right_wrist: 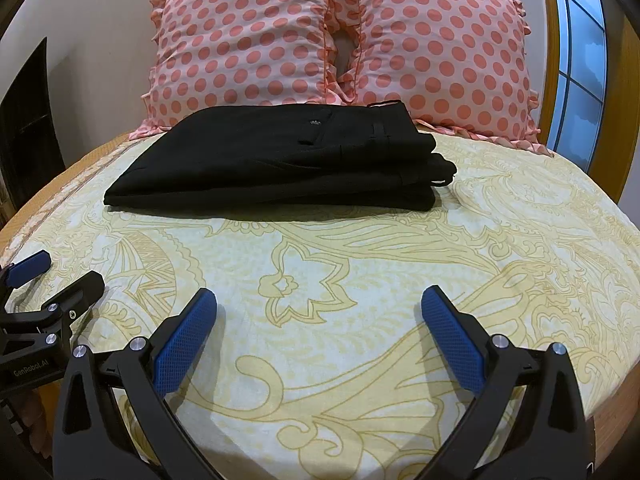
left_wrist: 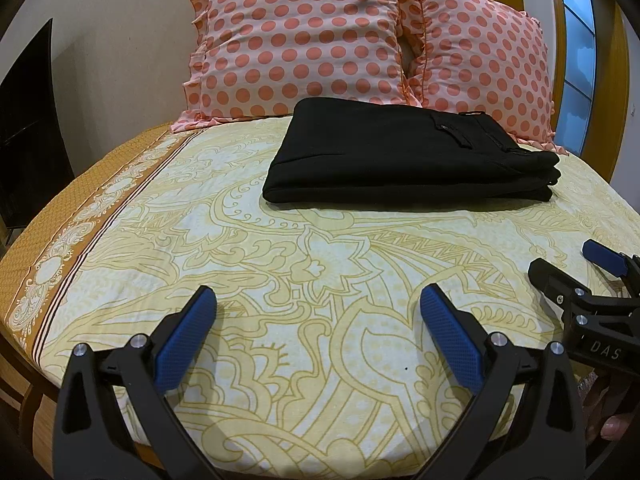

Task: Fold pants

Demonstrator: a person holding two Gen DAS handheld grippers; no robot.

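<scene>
Black pants [left_wrist: 404,160] lie folded into a flat stack on the yellow patterned bedsheet [left_wrist: 280,264], just in front of the pillows. They also show in the right wrist view [right_wrist: 280,164], waistband and button to the right. My left gripper [left_wrist: 318,300] is open and empty, well short of the pants, above the sheet. My right gripper [right_wrist: 319,300] is also open and empty, at the same distance. The right gripper shows at the right edge of the left wrist view [left_wrist: 568,264]. The left gripper shows at the left edge of the right wrist view [right_wrist: 60,272].
Two pink polka-dot pillows [left_wrist: 304,40] [right_wrist: 436,44] lean against the wall behind the pants. A window [right_wrist: 580,72] with a wooden frame is at the right. A dark panel [left_wrist: 28,128] stands at the left beyond the bed's edge.
</scene>
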